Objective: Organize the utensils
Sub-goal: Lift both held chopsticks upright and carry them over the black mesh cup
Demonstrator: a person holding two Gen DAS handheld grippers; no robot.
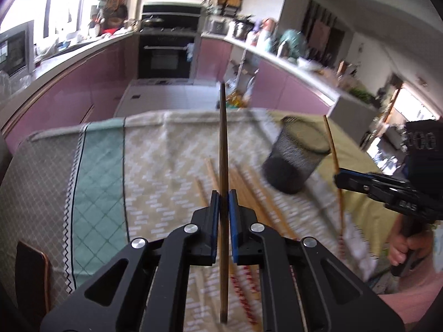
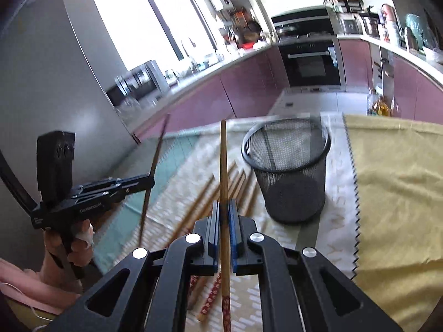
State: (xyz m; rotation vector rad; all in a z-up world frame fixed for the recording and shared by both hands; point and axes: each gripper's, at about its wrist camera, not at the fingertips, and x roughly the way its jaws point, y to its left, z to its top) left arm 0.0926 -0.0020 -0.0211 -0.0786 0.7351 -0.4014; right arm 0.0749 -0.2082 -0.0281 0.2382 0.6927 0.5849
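Chopsticks: 2 were held up in the air, 1 per tongs; the rest lay in a loose pile on the bench, w/ roughly 8 visible, exact count unclear because of blur and the tongs in front. 1 black mesh cup stood upright on the cloth just right of the pile, nothing visible inside.

Left tongs were closed nearly all the way, w/ blue pads pinching a dark brown chopstick that stood roughly upright, tip pointing away from the camera. Right tongs were closed the same way on a lighter wooden chopstick w/ a red patterned end near the camera; also upright-ish. In the left view the right tongs held theirs just beside the cup rim; touching or not, couldn't tell.

Bench was covered by 2 cloths: a patterned beige/teal one under the pile and a yellow one to the right, edges overlapping near the cup.

Lower ends of both held chopsticks ran out of frame behind the tongs. Pile's near ends were hidden too. Kitchen behind was blurred.
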